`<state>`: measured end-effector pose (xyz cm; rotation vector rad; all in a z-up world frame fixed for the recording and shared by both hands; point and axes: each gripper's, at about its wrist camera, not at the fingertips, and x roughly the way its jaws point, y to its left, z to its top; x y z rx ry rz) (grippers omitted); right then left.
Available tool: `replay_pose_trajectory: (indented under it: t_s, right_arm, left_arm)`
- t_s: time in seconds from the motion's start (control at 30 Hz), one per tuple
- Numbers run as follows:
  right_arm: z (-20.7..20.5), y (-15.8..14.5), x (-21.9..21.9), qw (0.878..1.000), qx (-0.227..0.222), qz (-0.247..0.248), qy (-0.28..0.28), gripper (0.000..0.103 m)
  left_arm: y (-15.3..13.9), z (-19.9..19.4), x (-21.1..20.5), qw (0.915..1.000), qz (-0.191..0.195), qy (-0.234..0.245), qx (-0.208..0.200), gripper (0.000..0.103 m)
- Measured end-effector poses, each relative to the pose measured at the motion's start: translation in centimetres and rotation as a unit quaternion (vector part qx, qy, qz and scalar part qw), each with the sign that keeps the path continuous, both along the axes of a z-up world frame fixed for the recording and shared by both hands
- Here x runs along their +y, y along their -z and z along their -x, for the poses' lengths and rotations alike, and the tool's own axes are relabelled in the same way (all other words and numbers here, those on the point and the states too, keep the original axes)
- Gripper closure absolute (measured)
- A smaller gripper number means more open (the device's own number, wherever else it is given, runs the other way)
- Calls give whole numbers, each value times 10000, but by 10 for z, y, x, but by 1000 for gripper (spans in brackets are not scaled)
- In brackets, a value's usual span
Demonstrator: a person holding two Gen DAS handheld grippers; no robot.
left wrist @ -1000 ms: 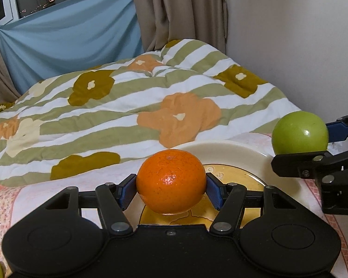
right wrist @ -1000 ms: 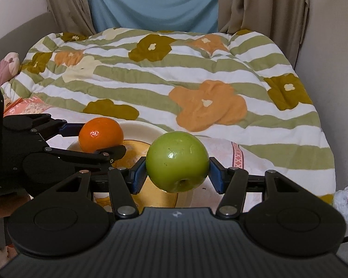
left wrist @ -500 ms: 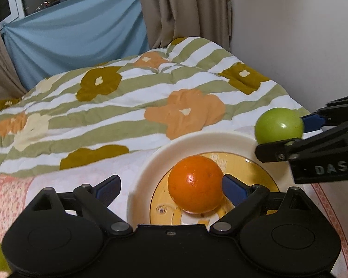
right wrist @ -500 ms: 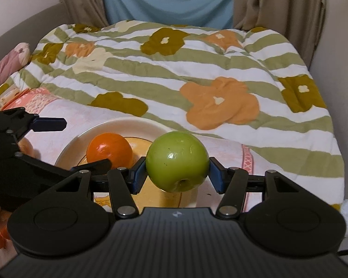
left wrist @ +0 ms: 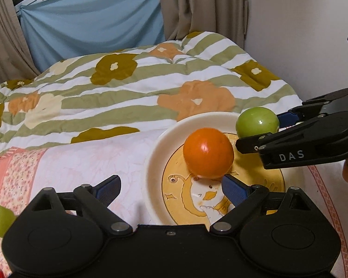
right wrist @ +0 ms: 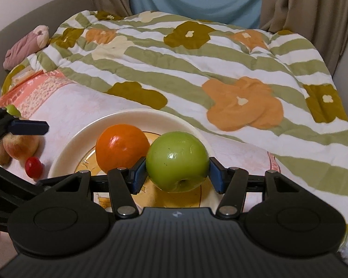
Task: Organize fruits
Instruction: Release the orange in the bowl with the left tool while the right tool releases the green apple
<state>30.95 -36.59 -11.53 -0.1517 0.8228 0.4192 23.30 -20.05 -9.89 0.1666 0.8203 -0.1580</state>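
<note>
On plate: orange ahead of spread left jaws | green apple clamped right

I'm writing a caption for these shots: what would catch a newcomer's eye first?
First, the round bright orange fruit resting on the cream plate with a yellow cartoon centre, free of the open left claw. Next, the shiny green apple clamped in the right claw just above the plate, beside the orange. Behind lies a green-striped quilt with big flowers.
</note>
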Motion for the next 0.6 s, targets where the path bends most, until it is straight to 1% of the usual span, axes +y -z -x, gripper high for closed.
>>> replay_pose_trajectory:
  t_s: [0.03,0.07,0.1,0.17,0.2,0.37,0.6]
  right_arm:
    - [1,0,0,10000,-79,14,-17,31]
    - [2,-1,0,9998,-170,76,-15,24]
    - [3,-3,2,9994,-276,205,0,12]
    - [7,-6,2,9985,-461,307,26,0]
    - [9,-7,0,9984,-493,272,34,0]
    - [17,-14,-10,9993,-341,37,172,0]
    - [39,-41,-19,9984,-386,-27,407,0]
  left_arm:
    - [0,1,1,10000,-11,-10,-7,7]
    - [-1,2,2,10000,-18,-26,-14,7]
    - [-1,3,3,10000,-8,-43,-14,7]
    - [-3,6,3,10000,19,-87,-14,7]
    - [-3,7,3,9999,23,-102,-12,7]
    - [-9,18,3,9999,8,-160,-55,7]
    - [-29,33,8,9992,155,-323,-189,7]
